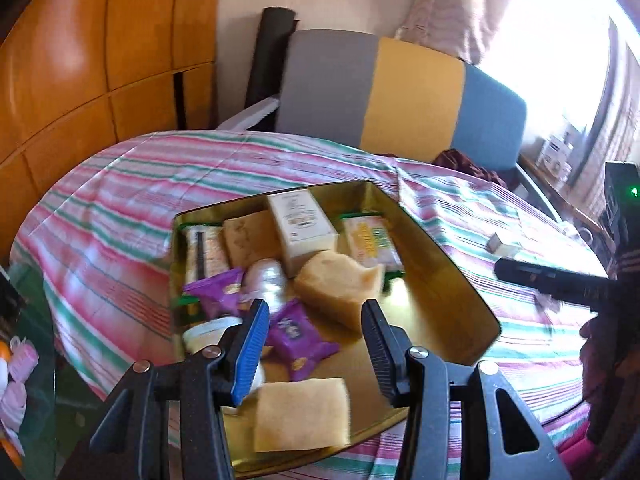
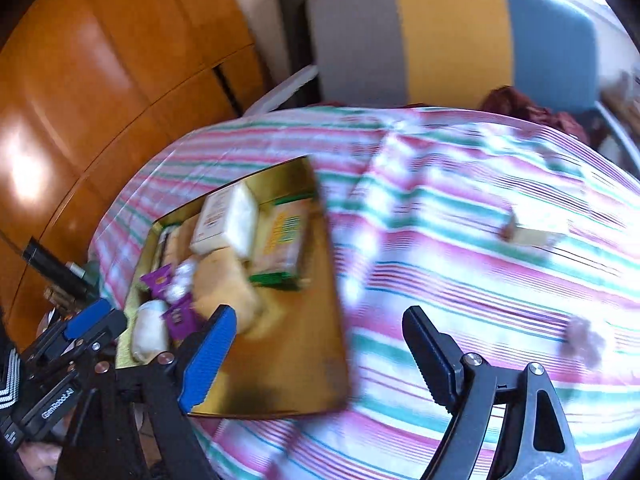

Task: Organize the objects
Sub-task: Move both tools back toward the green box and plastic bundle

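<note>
The left gripper (image 1: 316,336) hangs over the near part of the gold tin (image 1: 448,280), its jaws apart with nothing between them. Inside the tin lie a white box (image 1: 302,226), a tan soap block (image 1: 340,288), two purple packets (image 1: 298,336) and a flat tan slab (image 1: 300,414) at the near edge. Right of the tin, on the striped cloth (image 1: 120,208), sits a small box (image 1: 500,245); the right gripper (image 1: 532,274) reaches in near it.

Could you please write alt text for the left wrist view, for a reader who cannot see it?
The open, empty left claw hovers over a gold tin on a striped cloth, filled with soap bars, purple packets and a white box. Another small box lies on the cloth to the right.
</note>
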{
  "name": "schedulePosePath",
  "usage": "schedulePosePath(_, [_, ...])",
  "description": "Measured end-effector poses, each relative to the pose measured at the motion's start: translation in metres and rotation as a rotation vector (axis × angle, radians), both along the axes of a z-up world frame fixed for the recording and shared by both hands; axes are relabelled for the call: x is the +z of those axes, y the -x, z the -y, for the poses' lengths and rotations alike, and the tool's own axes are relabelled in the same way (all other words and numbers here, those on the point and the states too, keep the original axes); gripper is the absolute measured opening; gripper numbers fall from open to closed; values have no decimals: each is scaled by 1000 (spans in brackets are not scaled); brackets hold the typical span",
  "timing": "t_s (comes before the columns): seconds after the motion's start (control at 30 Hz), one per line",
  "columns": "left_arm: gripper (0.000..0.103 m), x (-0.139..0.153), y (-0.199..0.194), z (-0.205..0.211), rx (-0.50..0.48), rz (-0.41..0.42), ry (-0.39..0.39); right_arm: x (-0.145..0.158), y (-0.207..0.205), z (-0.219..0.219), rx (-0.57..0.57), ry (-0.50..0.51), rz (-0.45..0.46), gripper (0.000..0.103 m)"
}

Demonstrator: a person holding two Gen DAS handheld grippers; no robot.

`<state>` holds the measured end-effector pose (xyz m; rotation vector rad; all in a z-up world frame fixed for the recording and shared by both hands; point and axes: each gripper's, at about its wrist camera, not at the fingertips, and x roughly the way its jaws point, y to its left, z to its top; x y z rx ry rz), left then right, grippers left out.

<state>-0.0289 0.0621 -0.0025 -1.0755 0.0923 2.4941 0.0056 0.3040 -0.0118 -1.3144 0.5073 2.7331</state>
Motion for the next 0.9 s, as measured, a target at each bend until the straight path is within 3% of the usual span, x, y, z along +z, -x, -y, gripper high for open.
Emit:
schedulePosePath(0.33, [48, 5, -14, -54, -148, -18, 33, 4, -52, -124, -271, -42, 38, 87])
schedulePosePath(0.5, [48, 6, -21, -85, -225, -18, 56, -9, -73, -181, -394, -53, 62, 87])
schedulePosePath(0.7, [48, 7, -22, -124, -295, 14, 62, -42, -102, -234, -599, 69, 108, 87])
schedulePosePath(0.9, [48, 10, -17, -183, -390, 45, 60, -37, -120, -247, -666, 154, 63, 87])
